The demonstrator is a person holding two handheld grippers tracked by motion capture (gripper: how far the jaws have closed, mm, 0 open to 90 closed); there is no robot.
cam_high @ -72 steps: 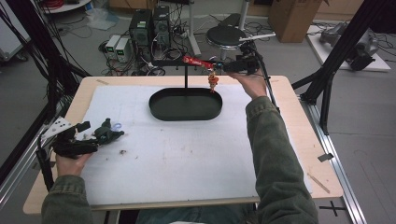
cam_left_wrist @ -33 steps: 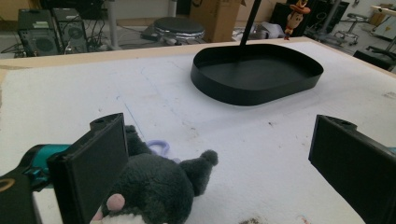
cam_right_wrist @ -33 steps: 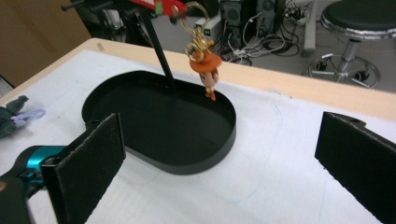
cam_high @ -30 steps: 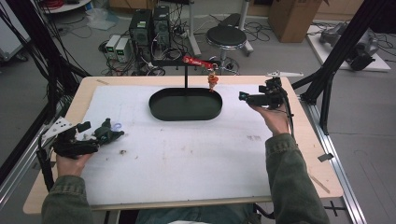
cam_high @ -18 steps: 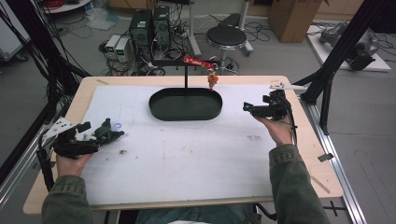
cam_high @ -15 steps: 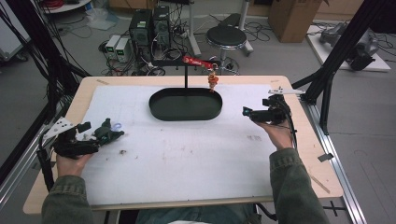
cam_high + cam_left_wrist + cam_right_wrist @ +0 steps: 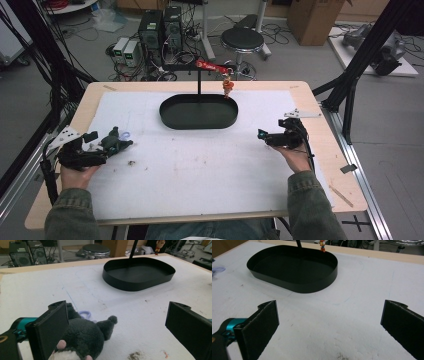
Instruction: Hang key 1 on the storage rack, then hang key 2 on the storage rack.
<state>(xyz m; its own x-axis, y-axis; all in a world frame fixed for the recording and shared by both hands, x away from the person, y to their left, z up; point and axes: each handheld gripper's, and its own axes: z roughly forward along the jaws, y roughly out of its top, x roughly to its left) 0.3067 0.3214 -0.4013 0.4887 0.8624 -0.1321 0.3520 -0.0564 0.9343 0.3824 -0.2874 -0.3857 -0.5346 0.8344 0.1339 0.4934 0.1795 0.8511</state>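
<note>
The left gripper (image 7: 102, 150) rests low on the white table cover (image 7: 200, 165) at about nine o'clock in the high view, held by the person's left hand (image 7: 75, 172); in the left gripper view its jaws stand wide apart, released, and grip nothing; a dark grey plush mouse (image 7: 85, 340) with pink ears and a white muzzle lies just beside the inner face of the left-hand jaw, whether touching it I cannot tell, with a small pale lilac ring (image 7: 85, 314) behind it. The right gripper (image 7: 270, 137) sits at about three o'clock, held by the right hand (image 7: 295, 155), pointing toward nine o'clock; in the right gripper view its jaws are likewise spread wide and empty over bare cover. Farther out, toward twelve o'clock, a black oval tray (image 7: 198, 118) lies on the cover, well apart from both grippers; a thin black post (image 7: 199, 82) rises at its far edge and carries a red bar (image 7: 212, 66), from which a small orange-and-red figure (image 7: 228, 88) hangs beside the tray's far rim; beyond the table stand a round stool (image 7: 242, 37) and computer towers (image 7: 161, 25) on the floor.
</note>
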